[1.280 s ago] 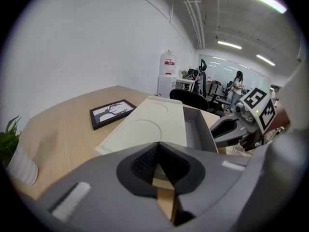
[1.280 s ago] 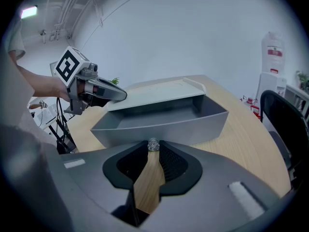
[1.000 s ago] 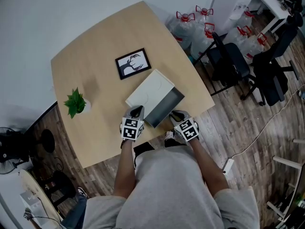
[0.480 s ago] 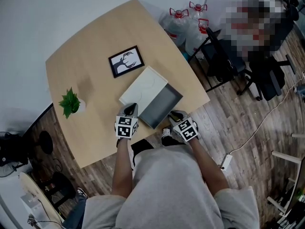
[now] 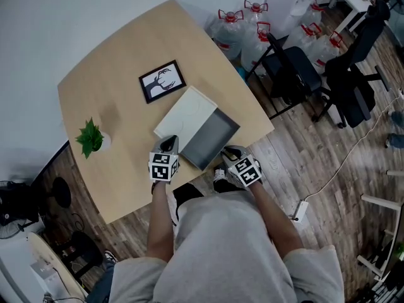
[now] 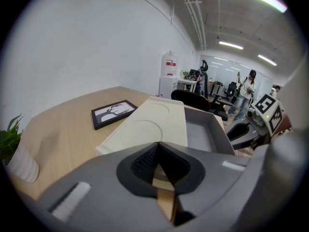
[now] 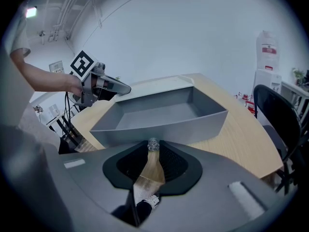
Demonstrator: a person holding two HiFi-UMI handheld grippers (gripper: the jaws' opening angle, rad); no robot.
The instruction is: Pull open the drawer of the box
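Sitting near the front edge of the tan worktop, the white box has its grey drawer well out, toward the person, and the drawer looks bare inside. The right gripper is at the drawer's front wall, and in the right gripper view its jaws are pinched on a small clear knob at the middle of that wall, with only a sliver of gap below it. The left gripper is just beside the box's near left corner. In the left gripper view its jaws are closed tip to tip with nothing between them, and only the worktop shows through the slit. Whether its tips touch the box cannot be told. A black picture frame lies flat beyond the box, close to its far end. A small plant in a white pot stands well apart at the left. Office chairs and water bottles are on the wood floor past the worktop's right edge.
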